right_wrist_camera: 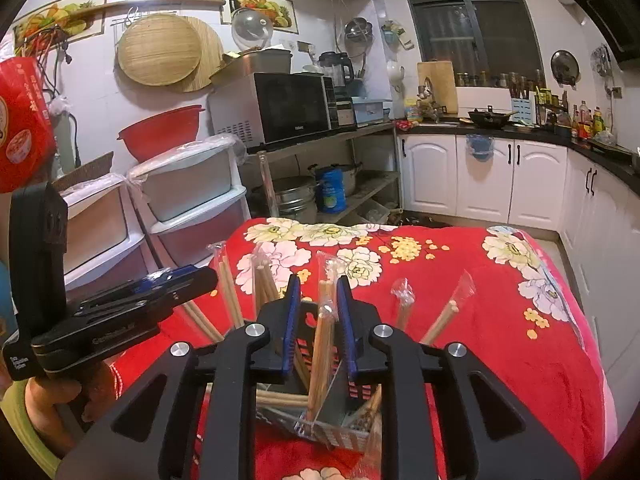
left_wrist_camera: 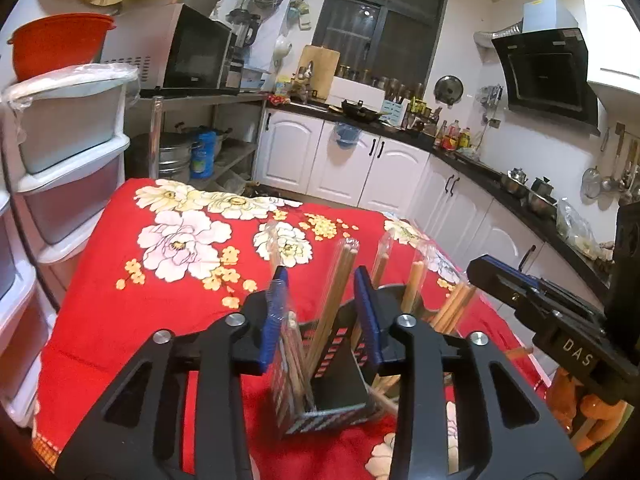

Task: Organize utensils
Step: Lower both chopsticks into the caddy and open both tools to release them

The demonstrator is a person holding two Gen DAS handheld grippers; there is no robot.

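A black slotted utensil holder point(left_wrist_camera: 340, 380) stands on the red flowered tablecloth point(left_wrist_camera: 160, 320), with several plastic-wrapped wooden chopstick pairs point(left_wrist_camera: 454, 308) upright in it. My left gripper point(left_wrist_camera: 320, 312) is open just above the holder, a wrapped chopstick pair point(left_wrist_camera: 336, 292) standing between its blue pads without touching them. My right gripper point(right_wrist_camera: 318, 320) is open over the same holder point(right_wrist_camera: 332, 412), with another wrapped pair point(right_wrist_camera: 324, 344) standing in its gap. Each gripper shows in the other's view: the right one point(left_wrist_camera: 532, 304), the left one point(right_wrist_camera: 132, 296).
White plastic drawer towers point(left_wrist_camera: 68, 152) stand left of the table. A metal shelf with a microwave point(left_wrist_camera: 192, 56) and pots sits behind. White cabinets point(left_wrist_camera: 360, 160) and a cluttered black countertop point(left_wrist_camera: 520, 196) run along the back and right.
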